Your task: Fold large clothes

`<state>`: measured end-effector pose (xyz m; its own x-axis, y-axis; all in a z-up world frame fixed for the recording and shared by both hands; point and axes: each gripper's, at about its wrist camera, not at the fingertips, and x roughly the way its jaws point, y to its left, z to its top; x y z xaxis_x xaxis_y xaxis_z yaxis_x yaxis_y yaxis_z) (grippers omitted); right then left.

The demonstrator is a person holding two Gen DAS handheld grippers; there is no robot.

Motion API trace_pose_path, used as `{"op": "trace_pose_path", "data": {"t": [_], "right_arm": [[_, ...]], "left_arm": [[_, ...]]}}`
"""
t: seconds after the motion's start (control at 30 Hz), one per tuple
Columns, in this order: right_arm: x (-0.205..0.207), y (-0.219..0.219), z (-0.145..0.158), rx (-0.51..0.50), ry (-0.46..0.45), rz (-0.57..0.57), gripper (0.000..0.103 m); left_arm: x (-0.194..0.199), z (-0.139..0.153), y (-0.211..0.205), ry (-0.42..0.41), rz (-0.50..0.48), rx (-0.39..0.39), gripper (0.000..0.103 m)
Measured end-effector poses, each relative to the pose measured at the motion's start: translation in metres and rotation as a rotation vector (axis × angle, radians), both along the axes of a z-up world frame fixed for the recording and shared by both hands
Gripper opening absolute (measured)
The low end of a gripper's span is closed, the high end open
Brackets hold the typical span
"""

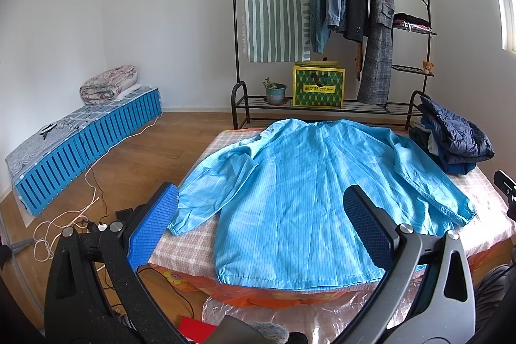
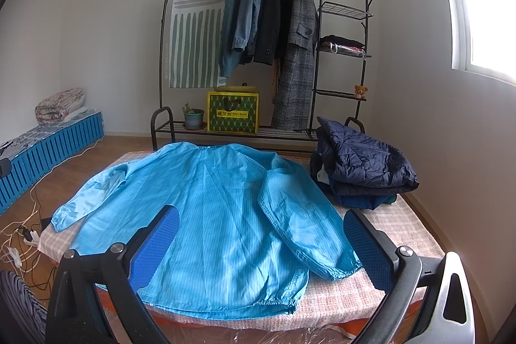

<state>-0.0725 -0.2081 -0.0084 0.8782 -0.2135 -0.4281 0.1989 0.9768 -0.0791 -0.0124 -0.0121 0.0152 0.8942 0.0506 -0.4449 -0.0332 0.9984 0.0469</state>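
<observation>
The blue jacket (image 1: 309, 195) lies spread flat at frame centre on the table (image 2: 400, 224), ready for folding; the left hand-held gripper (image 1: 261, 231) and right hand-held gripper (image 2: 261, 250) hover spread, empty.
</observation>
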Motion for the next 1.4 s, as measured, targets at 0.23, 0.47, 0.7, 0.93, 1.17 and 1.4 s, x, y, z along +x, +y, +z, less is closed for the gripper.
{"op": "trace_pose_path", "data": {"t": [0.23, 0.47, 0.7, 0.93, 1.17, 1.4], "right_arm": [[0.000, 0.003, 0.000, -0.001, 0.001, 0.001, 0.103], [0.001, 0.005, -0.001, -0.001, 0.003, 0.003, 0.103], [0.014, 0.017, -0.001, -0.004, 0.007, 0.033, 0.103], [0.044, 0.030, -0.004, -0.004, 0.007, 0.102, 0.103], [0.089, 0.044, -0.016, 0.024, 0.018, 0.220, 0.102], [0.135, 0.052, -0.049, 0.128, 0.058, 0.301, 0.095]], "left_arm": [[0.000, -0.001, -0.002, 0.001, 0.000, -0.001, 0.103], [-0.001, -0.002, -0.002, 0.000, 0.004, -0.002, 0.103], [0.008, -0.012, -0.004, 0.008, 0.024, 0.014, 0.103], [0.054, -0.021, 0.040, 0.053, 0.049, -0.057, 0.103], [0.101, -0.042, 0.109, 0.063, 0.077, -0.156, 0.103], [0.154, -0.104, 0.212, 0.243, 0.221, -0.366, 0.073]]}}
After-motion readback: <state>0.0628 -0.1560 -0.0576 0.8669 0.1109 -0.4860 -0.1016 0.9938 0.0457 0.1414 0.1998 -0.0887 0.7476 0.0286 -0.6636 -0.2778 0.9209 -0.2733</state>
